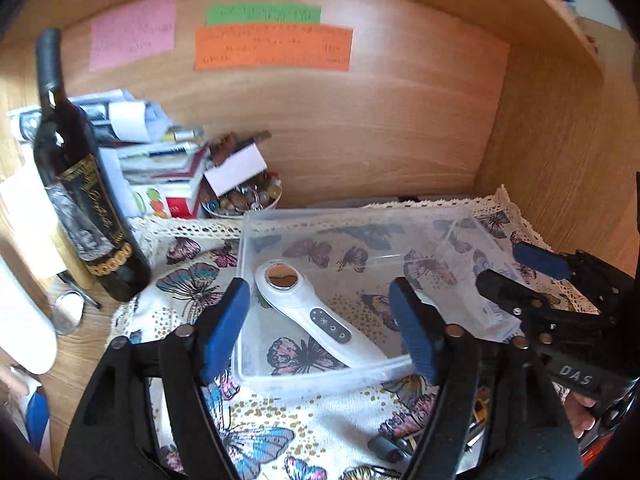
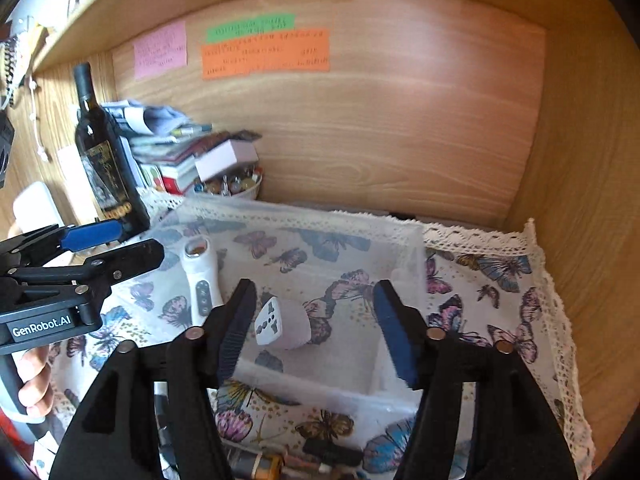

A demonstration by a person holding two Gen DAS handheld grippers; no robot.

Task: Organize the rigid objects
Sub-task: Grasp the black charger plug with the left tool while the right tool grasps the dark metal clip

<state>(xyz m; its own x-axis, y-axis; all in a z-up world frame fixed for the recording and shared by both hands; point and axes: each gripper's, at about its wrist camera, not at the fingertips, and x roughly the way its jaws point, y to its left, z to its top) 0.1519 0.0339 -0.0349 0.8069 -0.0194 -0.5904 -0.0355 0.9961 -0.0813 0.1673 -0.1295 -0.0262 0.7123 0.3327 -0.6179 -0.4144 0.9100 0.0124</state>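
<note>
Left gripper (image 1: 320, 322): nearest the left wrist camera; blue-padded black fingers spread wide, holding nothing, poised over the near wall of the bin.
Right gripper (image 2: 316, 326): fingers likewise wide apart and empty, hovering above the bin's near right part.
Bin: a clear, rectangular plastic container (image 1: 304, 376), lidless, standing on a butterfly-printed cloth with lace edging (image 1: 188, 280) that covers the tabletop inside a wooden alcove.
Sorted so far: a white handheld device with a round amber head and a grey button strip (image 1: 308, 312) lies diagonally on the bin floor at the left; a pale, rounded white plug adapter with dark socket holes (image 2: 280, 324) lies tipped on its side in the bin, between the right gripper's fingers in that view.
Still outside: small dark and metallic items (image 2: 260, 462) lie on the cloth just in front of the bin; too blurred to name.
Bystanders: a dark wine bottle (image 1: 80, 200), stacked papers and a bowl of beads stand at the back left.
Step in hand: apparently between placements, both grippers free.
Next move: probably lowering one gripper to the loose items in front, closing on one and lifting it clear of the bin wall.
</note>
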